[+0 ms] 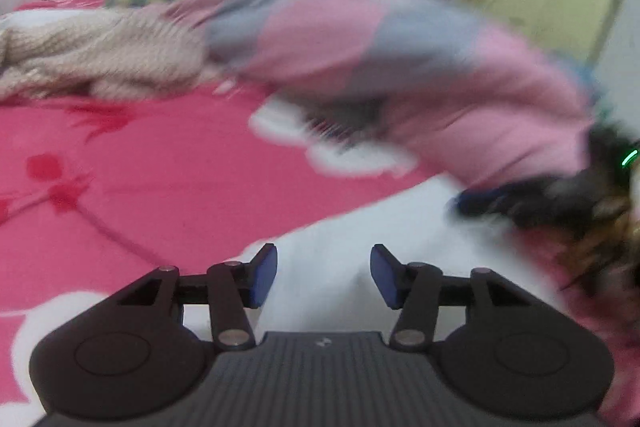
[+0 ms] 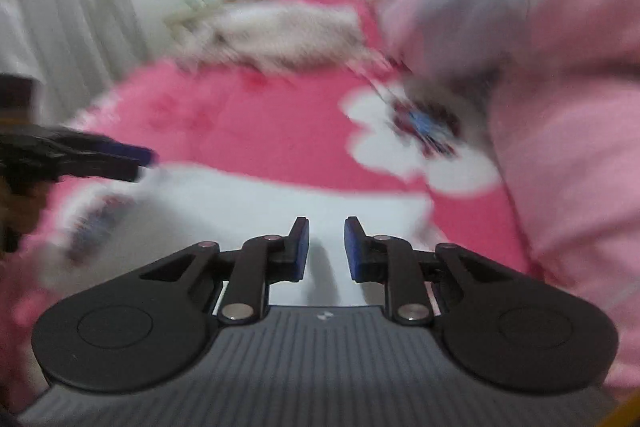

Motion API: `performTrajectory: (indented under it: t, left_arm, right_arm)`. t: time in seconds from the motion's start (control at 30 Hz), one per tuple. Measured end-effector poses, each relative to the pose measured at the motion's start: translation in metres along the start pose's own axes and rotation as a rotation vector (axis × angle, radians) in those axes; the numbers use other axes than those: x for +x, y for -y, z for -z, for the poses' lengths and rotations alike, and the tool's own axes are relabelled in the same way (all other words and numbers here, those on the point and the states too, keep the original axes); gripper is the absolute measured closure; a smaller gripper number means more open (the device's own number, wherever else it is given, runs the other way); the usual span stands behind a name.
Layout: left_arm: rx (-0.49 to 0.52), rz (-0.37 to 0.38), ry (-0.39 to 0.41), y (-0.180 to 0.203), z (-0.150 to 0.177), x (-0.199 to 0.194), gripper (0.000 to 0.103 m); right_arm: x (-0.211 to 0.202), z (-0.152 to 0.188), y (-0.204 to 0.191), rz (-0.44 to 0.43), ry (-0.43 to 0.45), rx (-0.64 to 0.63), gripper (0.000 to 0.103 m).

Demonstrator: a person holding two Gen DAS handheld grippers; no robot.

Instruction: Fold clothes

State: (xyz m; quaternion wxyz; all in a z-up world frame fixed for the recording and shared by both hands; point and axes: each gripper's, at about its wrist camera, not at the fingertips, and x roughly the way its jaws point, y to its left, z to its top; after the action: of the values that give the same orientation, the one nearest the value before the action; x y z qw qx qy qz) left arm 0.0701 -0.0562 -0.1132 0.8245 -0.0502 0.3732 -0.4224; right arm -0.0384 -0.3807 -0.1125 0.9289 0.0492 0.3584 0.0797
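Left gripper (image 1: 323, 275) open and empty over the bedspread (image 1: 160, 163), right gripper (image 2: 326, 250) narrowly parted, empty, pink garment (image 1: 460, 75) blurred beyond, beige knit (image 1: 100, 59) near far edge.

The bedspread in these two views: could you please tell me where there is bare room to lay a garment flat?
Free: the pink bedspread between the beige knit sweater and the left gripper. Crowded: the pink-and-grey garment covers the right side, with more clothes piled behind it.

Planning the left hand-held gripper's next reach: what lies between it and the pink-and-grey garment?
Only bare bedspread, pink with white flower shapes, lies between the open left hand-held gripper and the pink-and-grey garment, in the left wrist view.
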Motion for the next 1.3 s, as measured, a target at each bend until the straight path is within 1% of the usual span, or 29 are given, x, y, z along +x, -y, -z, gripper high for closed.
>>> performTrajectory:
  t: [0.03, 0.07, 0.1, 0.13, 0.2, 0.27, 0.33, 0.4, 0.43, 0.47, 0.5, 0.53, 0.57, 0.63, 0.7, 0.77, 0.8, 0.83, 0.87, 0.9, 0.93, 1.0, 1.03, 1.07, 1.13, 1.17, 1.23, 1.27, 1.3]
  left_arm:
    - [-0.037, -0.017, -0.007, -0.007, 0.0, 0.003, 0.047]
    - [-0.075, -0.034, -0.015, -0.015, 0.0, 0.007, 0.049]
    - [-0.112, -0.051, -0.022, -0.022, 0.001, 0.01, 0.05]
    - [-0.132, -0.054, -0.015, -0.026, 0.0, 0.01, 0.051]
    - [-0.115, -0.015, 0.048, -0.02, -0.006, -0.004, 0.049]
    - [-0.119, 0.047, 0.064, -0.013, -0.009, -0.005, 0.049]
    - [-0.109, 0.084, 0.02, -0.011, -0.008, 0.009, 0.047]
    - [-0.133, 0.014, -0.058, -0.025, -0.002, 0.031, 0.056]
    - [-0.188, 0.006, -0.066, -0.037, -0.002, 0.032, 0.064]
    - [-0.261, 0.032, -0.059, -0.049, -0.004, 0.026, 0.064]
    - [-0.311, 0.023, -0.04, -0.055, -0.008, 0.017, 0.06]
    - [-0.316, -0.007, -0.008, -0.056, -0.012, 0.007, 0.052]
    - [-0.303, -0.018, 0.024, -0.055, -0.015, -0.003, 0.052]
    - [-0.309, 0.014, 0.047, -0.052, -0.019, -0.016, 0.052]
    - [-0.269, 0.07, 0.035, -0.041, -0.018, -0.016, 0.051]
    - [-0.208, 0.061, -0.024, -0.033, -0.012, -0.004, 0.05]
    - [-0.183, 0.038, -0.059, -0.031, -0.008, 0.004, 0.051]
    - [-0.17, -0.01, -0.087, -0.034, -0.004, 0.01, 0.053]
    - [-0.167, -0.06, -0.104, -0.039, 0.001, 0.014, 0.05]
    - [-0.159, -0.101, -0.106, -0.042, 0.004, 0.012, 0.051]
    - [-0.146, -0.126, -0.086, -0.042, 0.006, 0.002, 0.054]
    - [-0.082, -0.158, -0.033, -0.031, 0.006, -0.021, 0.054]
    - [-0.048, -0.157, -0.007, -0.024, 0.005, -0.031, 0.053]
    - [-0.021, -0.131, 0.014, -0.013, 0.003, -0.04, 0.053]
    - [0.05, -0.059, 0.043, 0.015, 0.007, -0.058, 0.052]
    - [0.092, -0.025, 0.038, 0.031, 0.012, -0.061, 0.051]
    - [0.159, 0.031, -0.021, 0.058, 0.03, -0.058, 0.051]
    - [0.163, 0.038, -0.075, 0.062, 0.04, -0.053, 0.051]
    - [0.16, 0.011, -0.141, 0.059, 0.052, -0.046, 0.052]
  right_arm:
    - [0.0, -0.001, 0.008, 0.025, 0.008, 0.057, 0.094]
    - [-0.001, -0.002, 0.016, 0.05, 0.017, 0.114, 0.095]
    - [-0.004, -0.004, 0.02, 0.063, 0.035, 0.143, 0.093]
    - [-0.012, -0.007, 0.017, 0.058, 0.067, 0.131, 0.093]
    - [-0.025, -0.013, 0.011, 0.039, 0.121, 0.101, 0.093]
    - [-0.025, -0.01, 0.005, -0.012, 0.115, 0.062, 0.093]
    - [-0.011, -0.005, 0.004, -0.021, 0.066, 0.042, 0.094]
    - [0.006, 0.005, 0.009, 0.047, -0.012, 0.028, 0.096]
    - [0.008, 0.008, 0.015, 0.078, -0.022, 0.059, 0.098]
    - [0.002, 0.006, 0.023, 0.115, -0.015, 0.118, 0.098]
    - [-0.007, 0.003, 0.028, 0.157, -0.005, 0.167, 0.095]
    - [-0.017, 0.0, 0.03, 0.178, 0.011, 0.192, 0.095]
    - [-0.028, -0.003, 0.031, 0.182, 0.025, 0.209, 0.095]
    - [-0.041, -0.006, 0.017, 0.138, 0.026, 0.163, 0.095]
    - [-0.043, -0.004, -0.011, 0.055, 0.004, 0.046, 0.095]
    - [-0.044, 0.001, -0.038, -0.022, -0.03, -0.071, 0.096]
    - [-0.041, 0.01, -0.046, -0.026, -0.074, -0.119, 0.097]
    - [-0.039, 0.021, -0.047, 0.007, -0.121, -0.15, 0.097]
    - [-0.037, 0.032, -0.049, 0.04, -0.168, -0.18, 0.097]
    - [-0.039, 0.038, -0.047, 0.079, -0.2, -0.175, 0.097]
    - [-0.048, 0.038, -0.039, 0.128, -0.209, -0.116, 0.095]
    - [-0.07, 0.034, -0.032, 0.21, -0.198, -0.053, 0.092]
    - [-0.08, 0.03, -0.038, 0.213, -0.181, -0.066, 0.092]
    - [-0.089, 0.026, -0.046, 0.205, -0.163, -0.087, 0.092]
    - [-0.1, 0.021, -0.071, 0.159, -0.129, -0.153, 0.092]
    - [-0.095, 0.019, -0.083, 0.13, -0.124, -0.186, 0.092]
    - [-0.086, 0.019, -0.103, 0.078, -0.126, -0.244, 0.094]
    - [-0.079, 0.024, -0.107, 0.062, -0.153, -0.257, 0.094]
    - [-0.074, 0.033, -0.109, 0.061, -0.192, -0.273, 0.094]
